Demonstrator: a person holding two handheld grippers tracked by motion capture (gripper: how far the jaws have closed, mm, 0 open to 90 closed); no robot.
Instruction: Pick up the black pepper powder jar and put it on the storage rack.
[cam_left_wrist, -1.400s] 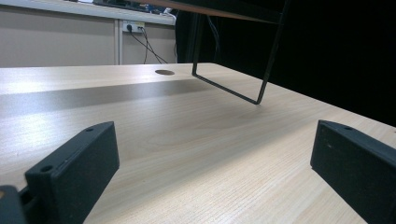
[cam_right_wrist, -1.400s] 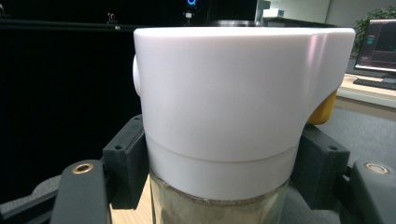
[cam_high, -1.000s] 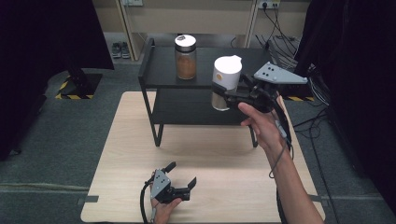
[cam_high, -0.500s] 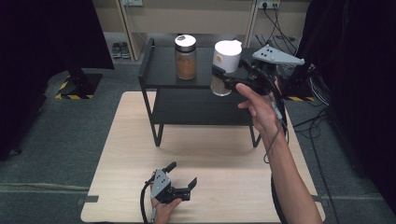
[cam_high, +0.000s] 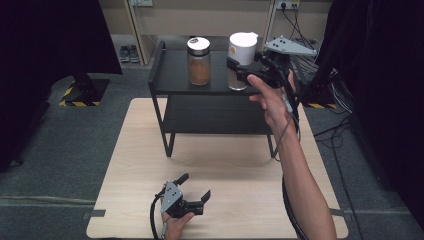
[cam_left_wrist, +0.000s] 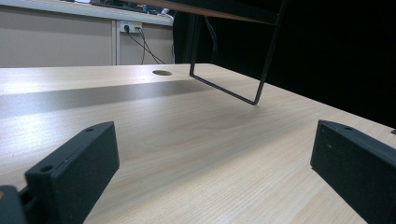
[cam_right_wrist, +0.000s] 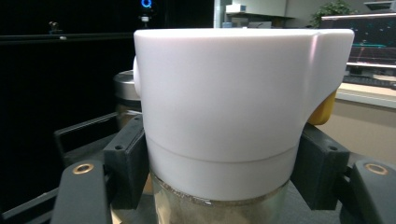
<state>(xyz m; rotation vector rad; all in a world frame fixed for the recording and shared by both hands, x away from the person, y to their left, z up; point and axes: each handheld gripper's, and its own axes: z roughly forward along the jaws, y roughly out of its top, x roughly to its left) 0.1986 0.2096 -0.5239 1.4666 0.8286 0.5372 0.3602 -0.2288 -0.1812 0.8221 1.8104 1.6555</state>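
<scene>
White-lidded jar gripped at the top of the black shelf.

Nearest, in front of the shelf (cam_high: 170, 85) on the wooden table (cam_high: 130, 165), the left gripper (cam_high: 196, 189) rests with its jaws spread wide and nothing between them. Farther off, the right gripper (cam_high: 235, 66) is clamped on the white-lidded jar (cam_high: 242, 60) at the shelf's top level, right end, pads pressing just below the lid. A second jar (cam_high: 198, 61) with a silver lid stands on that level, left of it.
</scene>
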